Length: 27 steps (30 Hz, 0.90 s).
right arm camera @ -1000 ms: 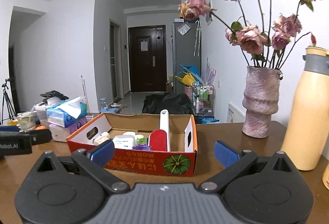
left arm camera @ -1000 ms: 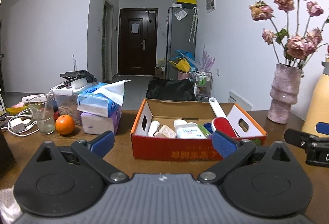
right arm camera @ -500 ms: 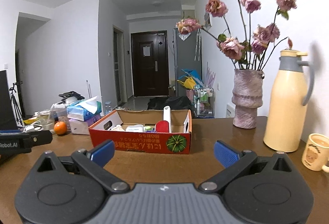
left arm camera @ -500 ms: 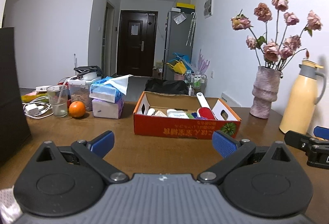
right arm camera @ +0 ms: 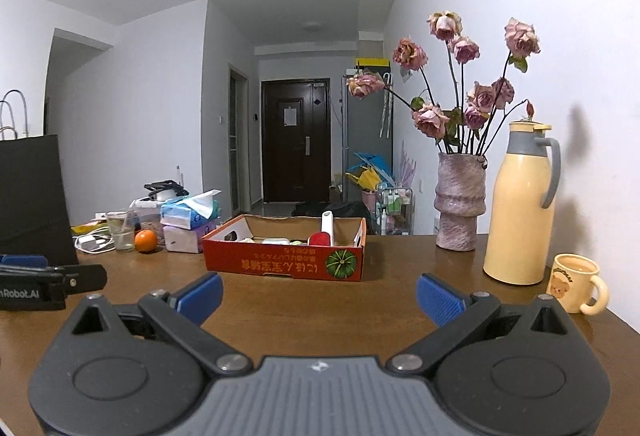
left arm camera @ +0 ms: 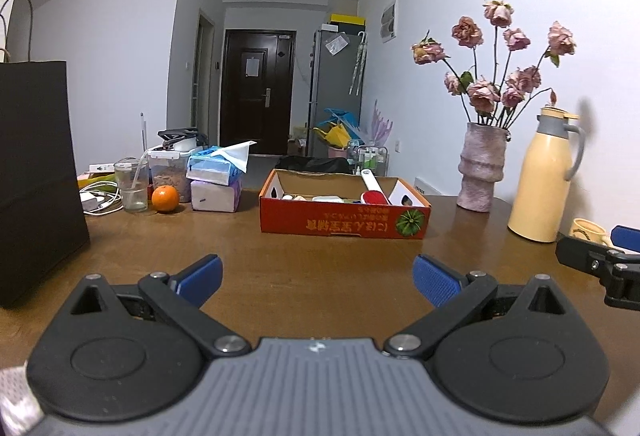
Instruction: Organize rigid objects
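Both claws stand wide and empty: left gripper point(left arm camera: 316, 278), right gripper point(right arm camera: 318, 294). Straight ahead, well apart across bare brown table point(left arm camera: 320, 256), sits the red box point(left arm camera: 344, 214), long axis running left to right, a brush point(left arm camera: 374, 190) and small items inside. It lies about centred for either gripper, neither clearly nearer. Far right stand vase point(right arm camera: 460, 202), flask point(right arm camera: 518, 212) and mug point(right arm camera: 574, 282); a hallway lies beyond.

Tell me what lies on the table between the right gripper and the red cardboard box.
Nothing: in the right wrist view, only bare brown table runs from the open right gripper to the red cardboard box. The left wrist view shows the same bare stretch.
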Available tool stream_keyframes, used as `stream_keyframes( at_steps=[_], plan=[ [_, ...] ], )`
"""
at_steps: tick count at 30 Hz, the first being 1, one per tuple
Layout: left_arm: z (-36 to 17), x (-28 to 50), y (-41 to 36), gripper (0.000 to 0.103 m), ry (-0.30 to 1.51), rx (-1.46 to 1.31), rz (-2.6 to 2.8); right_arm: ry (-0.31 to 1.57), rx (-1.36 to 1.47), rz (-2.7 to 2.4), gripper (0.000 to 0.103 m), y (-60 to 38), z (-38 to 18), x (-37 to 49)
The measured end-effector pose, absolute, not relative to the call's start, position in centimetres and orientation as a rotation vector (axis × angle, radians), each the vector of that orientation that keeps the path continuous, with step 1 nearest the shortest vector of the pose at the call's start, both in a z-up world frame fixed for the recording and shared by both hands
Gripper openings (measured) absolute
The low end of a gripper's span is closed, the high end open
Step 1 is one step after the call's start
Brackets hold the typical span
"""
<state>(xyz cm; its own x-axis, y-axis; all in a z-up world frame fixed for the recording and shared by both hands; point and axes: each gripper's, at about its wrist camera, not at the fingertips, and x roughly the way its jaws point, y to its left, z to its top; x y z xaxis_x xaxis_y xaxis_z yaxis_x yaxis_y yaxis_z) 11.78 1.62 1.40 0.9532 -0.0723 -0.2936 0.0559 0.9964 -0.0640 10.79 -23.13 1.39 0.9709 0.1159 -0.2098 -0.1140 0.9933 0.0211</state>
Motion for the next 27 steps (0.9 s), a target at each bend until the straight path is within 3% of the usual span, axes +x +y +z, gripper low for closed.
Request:
stream_keyframes(
  at_steps=[27],
  plan=[
    [1.2,7.9,1.2,0.103,0.288,-0.053,-0.085,0.201,0.008,0.106,0.103,-23.5,1.0,6.6]
  ],
)
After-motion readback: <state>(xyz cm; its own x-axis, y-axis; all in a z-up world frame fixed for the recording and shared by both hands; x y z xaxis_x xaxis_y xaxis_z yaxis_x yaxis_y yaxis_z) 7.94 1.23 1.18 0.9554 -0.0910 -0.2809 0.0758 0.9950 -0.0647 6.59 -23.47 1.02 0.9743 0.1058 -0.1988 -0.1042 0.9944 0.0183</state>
